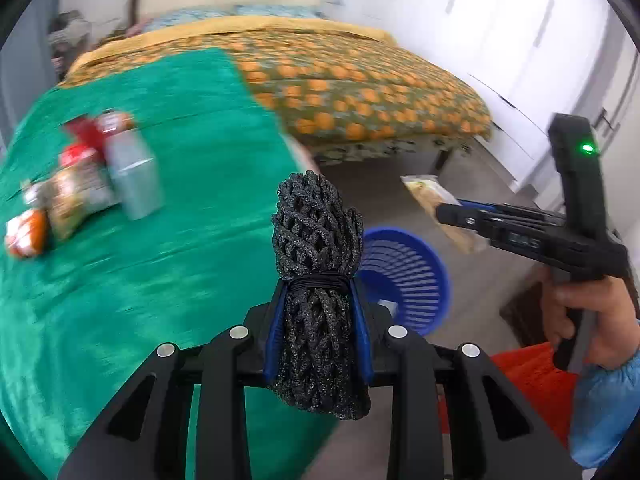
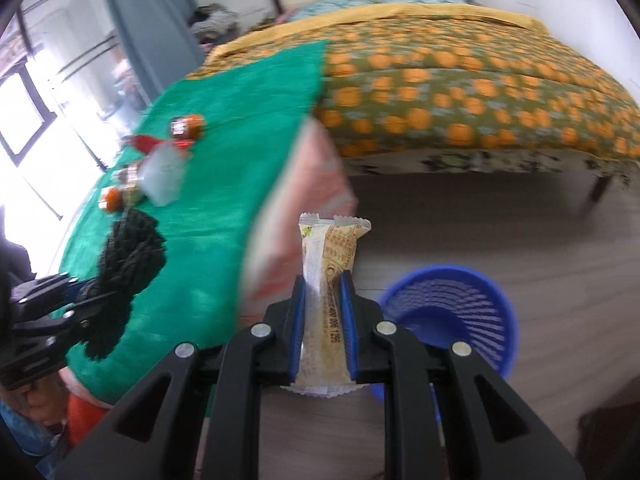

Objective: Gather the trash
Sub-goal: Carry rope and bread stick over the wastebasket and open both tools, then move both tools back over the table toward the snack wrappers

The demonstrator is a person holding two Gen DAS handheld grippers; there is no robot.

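The black foam net (image 1: 316, 280) is pinched between the blue pads of the left gripper (image 1: 316, 300), a band cinching it at the middle, its upper half standing up past the fingertips and its lower end hanging back toward the camera. The snack wrapper (image 2: 326, 300) is clamped upright in the right gripper (image 2: 323, 304), its crimped top sticking out above the jaws and its bottom edge poking out below them. Both tools are thus closed on a piece of trash, and neither piece is in the bin yet. The blue bin (image 2: 452, 312) stands on the floor just past the corner of the green cloth (image 1: 140, 272); in the right wrist view it sits lower right of the wrapper, and in the left wrist view it shows just behind and right of the net, so both loads look near it but not clearly over its mouth (the fisheye makes this hard to judge). Something pale seems to lie inside the bin, too small to identify. I judge the task as partway through: two items are lifted and need dropping, and more is left on the cloth, where a cluster of packets (image 1: 60, 200), a pale box (image 1: 134, 176) and orange-capped items (image 2: 188, 126) lie well apart from either gripper. A hand (image 1: 580, 320) in a blue sleeve holds the right tool.
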